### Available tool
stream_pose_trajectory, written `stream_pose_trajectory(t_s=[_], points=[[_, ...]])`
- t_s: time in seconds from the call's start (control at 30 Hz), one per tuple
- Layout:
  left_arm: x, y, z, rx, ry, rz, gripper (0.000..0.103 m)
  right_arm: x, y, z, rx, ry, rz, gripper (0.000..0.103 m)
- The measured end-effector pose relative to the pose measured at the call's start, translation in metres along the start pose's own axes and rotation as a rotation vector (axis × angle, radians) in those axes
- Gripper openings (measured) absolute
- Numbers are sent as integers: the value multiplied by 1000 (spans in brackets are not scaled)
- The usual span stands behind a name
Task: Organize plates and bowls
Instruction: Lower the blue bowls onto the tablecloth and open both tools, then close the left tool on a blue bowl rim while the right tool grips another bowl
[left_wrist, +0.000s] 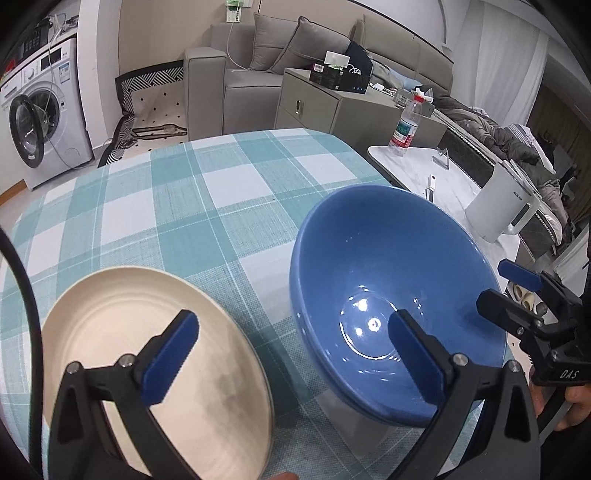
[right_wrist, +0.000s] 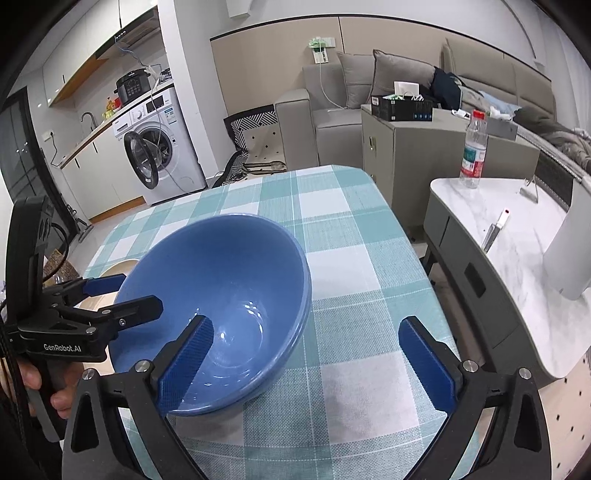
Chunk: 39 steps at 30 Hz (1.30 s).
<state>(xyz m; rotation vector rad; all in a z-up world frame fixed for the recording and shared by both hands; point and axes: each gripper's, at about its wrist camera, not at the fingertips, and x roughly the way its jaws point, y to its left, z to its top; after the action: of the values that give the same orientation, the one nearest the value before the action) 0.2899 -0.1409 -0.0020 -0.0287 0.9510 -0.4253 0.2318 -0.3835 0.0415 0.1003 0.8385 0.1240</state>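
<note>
A blue bowl (left_wrist: 388, 258) stands on the checked tablecloth (left_wrist: 184, 206); a double rim suggests two nested bowls. Left of it lies a cream plate (left_wrist: 122, 317). My left gripper (left_wrist: 291, 356) is open, one finger over the plate, the other over the bowl's inside, nothing pressed. In the right wrist view the blue bowl (right_wrist: 221, 280) sits left of centre, and the plate (right_wrist: 120, 267) peeks out behind it. My right gripper (right_wrist: 308, 365) is open, its left finger above the bowl's near rim, its right finger over bare cloth. Each gripper shows in the other's view: right gripper (left_wrist: 493, 284), left gripper (right_wrist: 136, 293).
A white marble side table (right_wrist: 517, 236) stands close on the right with a water bottle (right_wrist: 474, 147) and a white kettle (left_wrist: 502, 206). Beyond the table's far edge are a grey cabinet (left_wrist: 314, 99), a sofa and a washing machine (left_wrist: 40, 110).
</note>
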Motion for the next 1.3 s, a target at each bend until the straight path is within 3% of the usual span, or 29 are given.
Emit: stream_pose_trajectory(t_s=[0.5,0.87,0.97,1.3], points=[[6,-5,-1,11,9,-68,98,16,-7,-4,55,35,87,101],[7,1,-1,-21,4,-74,88,26,-6,-6,61,60,146,76],[7,0,-2,-22,4,-84,85,27,-5,-6,60,60,148,75],[8,-5,-4,-13,14,-110,50,27,-1,-7,43,67,165,59]])
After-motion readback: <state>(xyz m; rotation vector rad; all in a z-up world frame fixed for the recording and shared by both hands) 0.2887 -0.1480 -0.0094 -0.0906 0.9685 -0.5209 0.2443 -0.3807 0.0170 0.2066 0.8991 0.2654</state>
